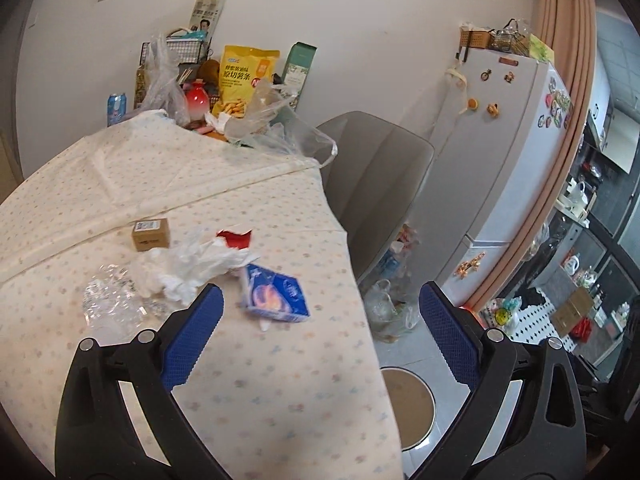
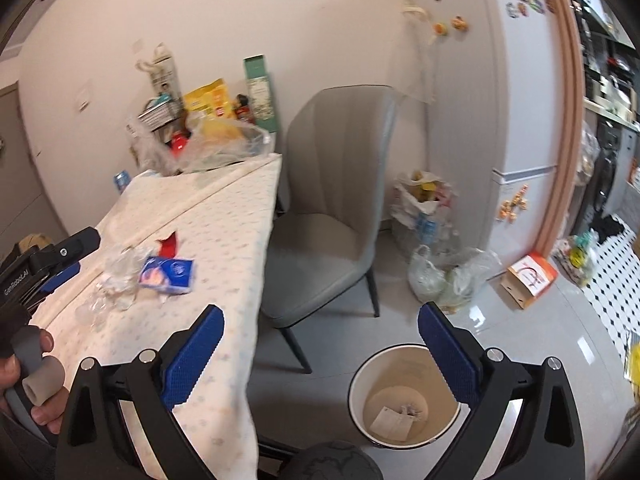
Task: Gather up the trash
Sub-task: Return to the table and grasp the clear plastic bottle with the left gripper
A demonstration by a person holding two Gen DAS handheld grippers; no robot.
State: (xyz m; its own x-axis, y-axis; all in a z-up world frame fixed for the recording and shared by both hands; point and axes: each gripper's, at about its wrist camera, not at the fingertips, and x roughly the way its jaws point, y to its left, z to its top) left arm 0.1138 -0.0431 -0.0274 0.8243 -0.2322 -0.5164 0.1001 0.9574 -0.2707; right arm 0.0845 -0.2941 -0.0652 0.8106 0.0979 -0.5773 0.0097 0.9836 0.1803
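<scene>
Trash lies on the table's patterned cloth: a blue-and-white packet, crumpled white tissue, a red torn wrapper, clear crumpled plastic and a small brown box. My left gripper is open and empty, just short of the packet. My right gripper is open and empty, over the table's edge and the floor, above a white bin that holds some paper. The packet and the left gripper also show in the right wrist view.
A grey chair stands at the table's right side. Snack bags and plastic bags crowd the table's far end. Plastic bags and a cardboard box sit on the floor by the white fridge.
</scene>
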